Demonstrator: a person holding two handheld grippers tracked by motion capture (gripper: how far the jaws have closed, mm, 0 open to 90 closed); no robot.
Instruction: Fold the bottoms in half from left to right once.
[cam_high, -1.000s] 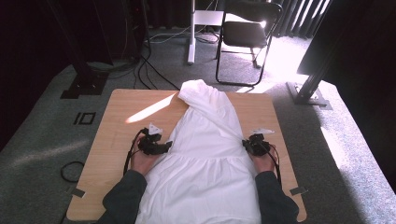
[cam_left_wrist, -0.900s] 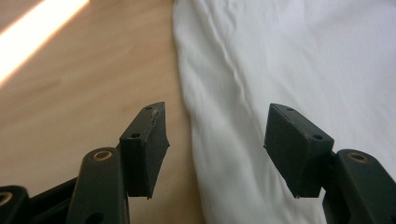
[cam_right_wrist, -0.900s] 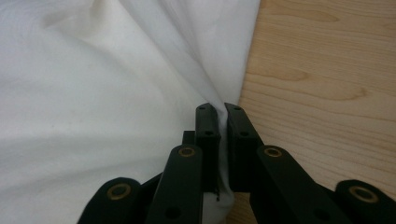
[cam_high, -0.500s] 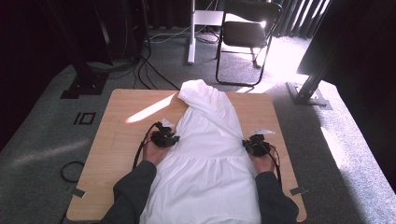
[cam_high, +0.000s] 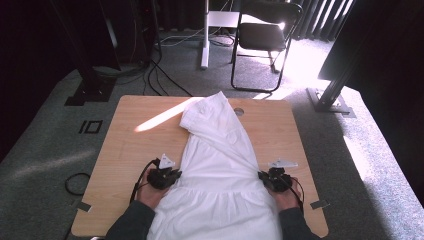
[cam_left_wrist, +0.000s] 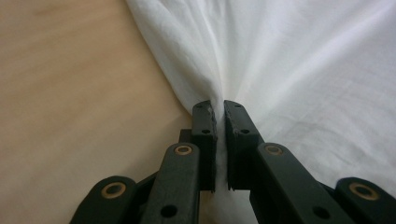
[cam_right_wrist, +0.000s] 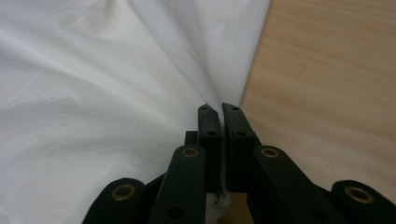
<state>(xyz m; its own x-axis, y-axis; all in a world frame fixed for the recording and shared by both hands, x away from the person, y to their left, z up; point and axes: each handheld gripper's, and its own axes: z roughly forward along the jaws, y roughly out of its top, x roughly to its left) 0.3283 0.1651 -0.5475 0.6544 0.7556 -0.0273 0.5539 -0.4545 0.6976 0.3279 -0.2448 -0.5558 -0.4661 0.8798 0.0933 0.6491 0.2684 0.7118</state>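
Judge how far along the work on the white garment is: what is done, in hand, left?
Done: the white garment lies spread on the table, its top already folded over. In hand: the left hand-held gripper and the right hand-held gripper each pinch a side edge. Left, probably: folding those sides.

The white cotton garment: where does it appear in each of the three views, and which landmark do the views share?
High view: the white cotton garment lies down the middle of the light wooden table, from its far edge to the near one.
Left gripper view: it covers the upper right, pinched in the left gripper.
Right gripper view: it covers the left, pinched in the right gripper.
Shared landmark: the wooden tabletop beside the cloth.
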